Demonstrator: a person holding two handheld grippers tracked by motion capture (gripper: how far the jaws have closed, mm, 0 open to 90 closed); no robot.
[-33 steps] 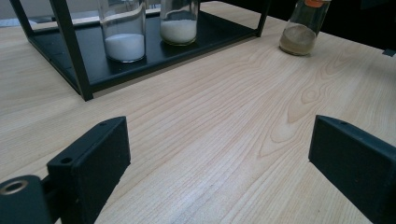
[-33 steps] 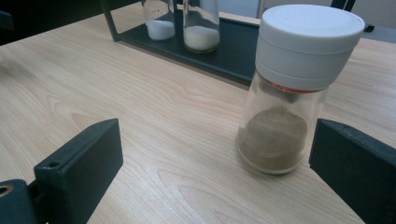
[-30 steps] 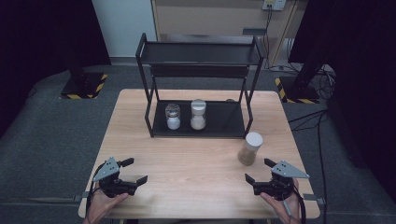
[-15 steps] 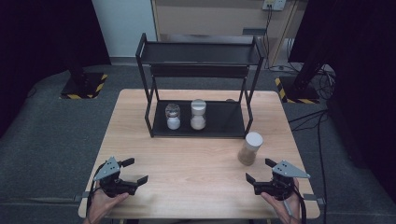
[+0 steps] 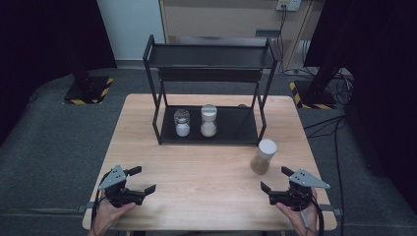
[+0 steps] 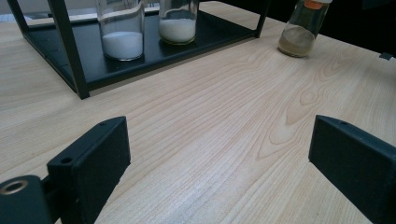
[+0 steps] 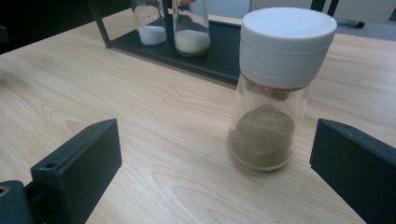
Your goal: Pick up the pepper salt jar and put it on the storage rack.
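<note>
A glass jar of brown powder [image 5: 263,157] with a white lid stands on the wooden table [image 5: 206,172], right of the black rack [image 5: 209,88]. Close ahead of my right gripper [image 5: 276,181] in the right gripper view, that brown-powder jar [image 7: 273,93] stands upright; the jaws are open with nothing between them. Two jars of white powder [image 5: 182,123] [image 5: 208,121] stand on the rack's bottom shelf. My left gripper [image 5: 143,179] rests open near the table's front left corner. From it, the white-powder jars [image 6: 121,28] [image 6: 177,21] and brown-powder jar [image 6: 301,30] appear far off.
The rack has an upper shelf [image 5: 211,56] with nothing seen on it. Bare wood lies between both grippers and the rack. Dark floor, cables [image 5: 339,128] and stands surround the table.
</note>
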